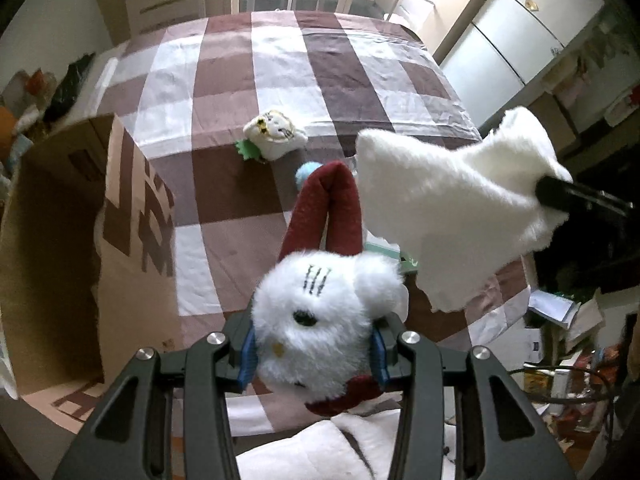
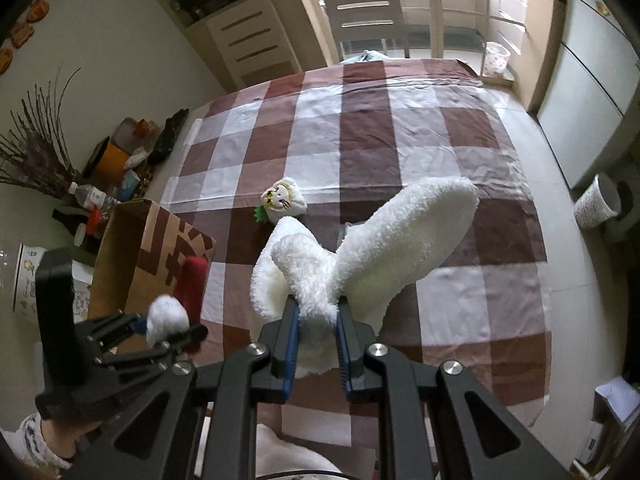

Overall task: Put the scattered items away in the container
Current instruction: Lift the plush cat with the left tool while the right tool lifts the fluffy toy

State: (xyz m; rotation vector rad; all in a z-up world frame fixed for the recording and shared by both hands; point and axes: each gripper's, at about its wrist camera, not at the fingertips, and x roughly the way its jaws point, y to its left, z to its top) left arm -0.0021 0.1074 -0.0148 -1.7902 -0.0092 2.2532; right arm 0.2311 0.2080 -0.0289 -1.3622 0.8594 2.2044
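My left gripper (image 1: 314, 354) is shut on a fluffy white plush toy (image 1: 316, 312) with dark red ears, held above the checked table. In the right wrist view that left gripper (image 2: 160, 330) hangs at the lower left, beside the open cardboard box (image 2: 120, 256). My right gripper (image 2: 318, 340) is shut on a white fleecy cloth item (image 2: 384, 248), lifted off the table; it shows in the left wrist view as the white cloth (image 1: 452, 212) at the right. A small cream plush toy (image 1: 276, 134) with a green tag lies mid-table.
The cardboard box (image 1: 52, 240) stands at the table's left edge. A small blue ball (image 1: 306, 172) peeks out behind the red ears. A green-and-white flat item (image 1: 394, 254) lies under the cloth. Clutter and bottles (image 2: 92, 196) sit left of the table; a chair (image 2: 360, 8) stands beyond.
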